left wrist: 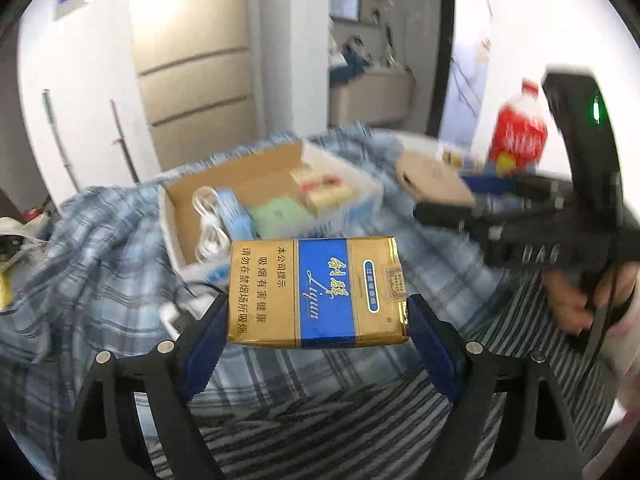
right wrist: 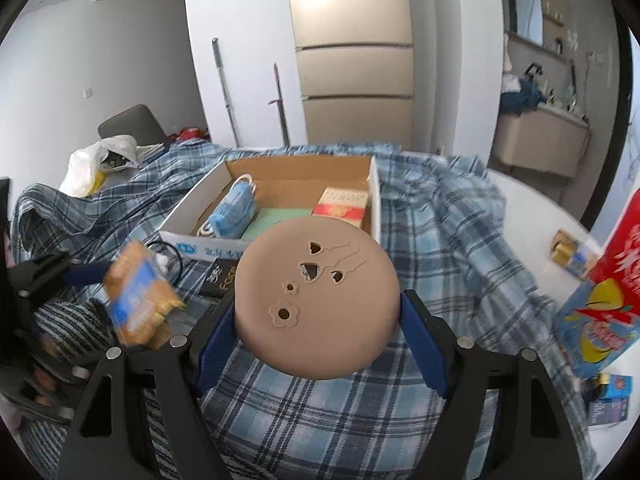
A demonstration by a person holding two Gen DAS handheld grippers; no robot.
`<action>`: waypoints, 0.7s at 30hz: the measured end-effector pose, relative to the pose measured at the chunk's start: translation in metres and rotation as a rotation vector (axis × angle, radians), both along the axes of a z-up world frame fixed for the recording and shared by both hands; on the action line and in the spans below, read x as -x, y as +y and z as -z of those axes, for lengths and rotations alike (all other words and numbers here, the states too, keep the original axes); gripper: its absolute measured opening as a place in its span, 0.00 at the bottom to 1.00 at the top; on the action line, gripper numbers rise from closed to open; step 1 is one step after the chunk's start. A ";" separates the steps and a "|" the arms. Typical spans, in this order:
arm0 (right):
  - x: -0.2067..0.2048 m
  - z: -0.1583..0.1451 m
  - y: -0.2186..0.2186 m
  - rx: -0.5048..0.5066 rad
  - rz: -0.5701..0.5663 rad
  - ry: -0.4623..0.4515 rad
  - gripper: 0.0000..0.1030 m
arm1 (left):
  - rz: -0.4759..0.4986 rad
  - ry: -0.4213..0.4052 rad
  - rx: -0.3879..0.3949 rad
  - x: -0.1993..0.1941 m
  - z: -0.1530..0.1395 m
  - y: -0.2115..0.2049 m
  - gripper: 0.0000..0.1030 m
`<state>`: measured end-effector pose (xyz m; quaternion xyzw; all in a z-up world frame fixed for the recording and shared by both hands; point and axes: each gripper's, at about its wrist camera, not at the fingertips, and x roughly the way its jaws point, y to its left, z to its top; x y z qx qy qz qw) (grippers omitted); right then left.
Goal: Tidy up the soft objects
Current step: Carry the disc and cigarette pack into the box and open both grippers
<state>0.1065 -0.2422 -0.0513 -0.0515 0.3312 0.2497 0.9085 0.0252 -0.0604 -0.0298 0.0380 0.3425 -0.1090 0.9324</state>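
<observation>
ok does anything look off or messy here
The plaid blanket is rumpled and bunched around the cardboard box, and a black cable trails loose beside it. The tan round pad in the right hand-held gripper has small cut-out holes, apparently decorative rather than damage.

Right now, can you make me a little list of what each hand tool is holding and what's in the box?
left gripper: shut on the gold and blue cigarette pack, held above the plaid cloth
right gripper: shut on the round tan pad with heart and flower cutouts
cardboard box: open, resting on the cloth
inside box: blue packet, white cable, green flat item, red and cream pack
</observation>
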 end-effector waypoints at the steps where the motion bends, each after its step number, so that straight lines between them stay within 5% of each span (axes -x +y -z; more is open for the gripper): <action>1: 0.002 -0.004 0.000 -0.003 -0.002 -0.015 0.74 | -0.016 -0.034 -0.009 0.003 -0.011 0.000 0.85; 15: -0.013 -0.092 0.017 0.026 0.074 -0.185 0.75 | -0.226 -0.292 0.009 -0.043 -0.126 0.012 0.85; 21: -0.061 -0.118 0.038 -0.019 0.115 -0.140 0.75 | -0.291 -0.316 0.045 -0.079 -0.150 0.021 0.85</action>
